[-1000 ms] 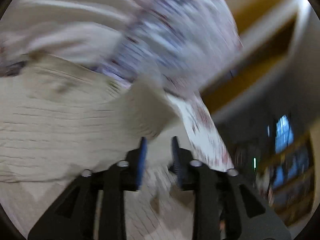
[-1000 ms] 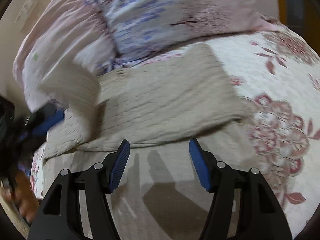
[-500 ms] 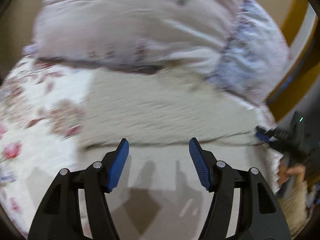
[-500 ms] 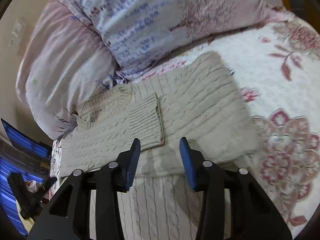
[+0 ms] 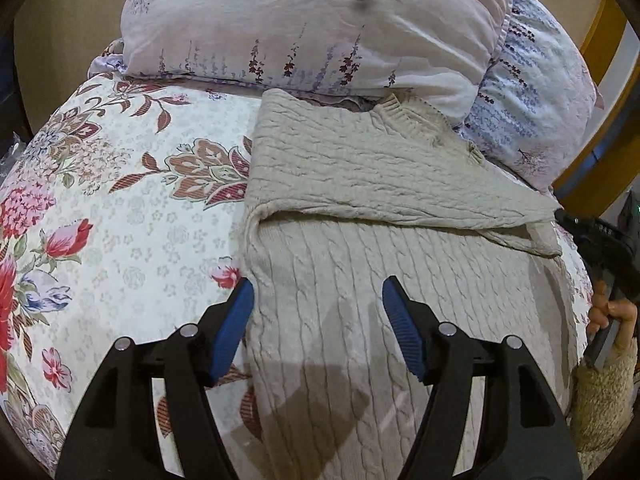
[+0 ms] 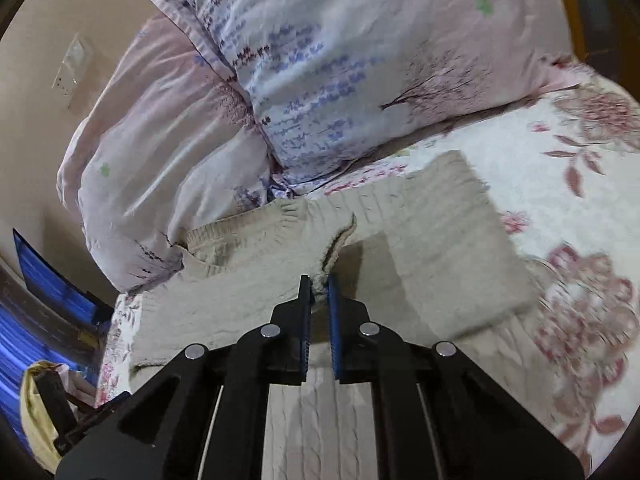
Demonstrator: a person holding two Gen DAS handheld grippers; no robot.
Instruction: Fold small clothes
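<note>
Pinching a raised fold of the beige cable-knit sweater (image 6: 440, 240) between my right tongs (image 6: 319, 294), I have them nearly shut on the knit near its ribbed cuff edge. My left tongs (image 5: 318, 312) hang spread wide and hold nothing, hovering over the sweater's lower body with the left pad (image 5: 236, 320) just past its left edge. The sweater lies on the floral bedspread (image 5: 120, 220), its upper part folded across the body, collar (image 5: 404, 116) touching the pillows (image 5: 312, 28)
</note>
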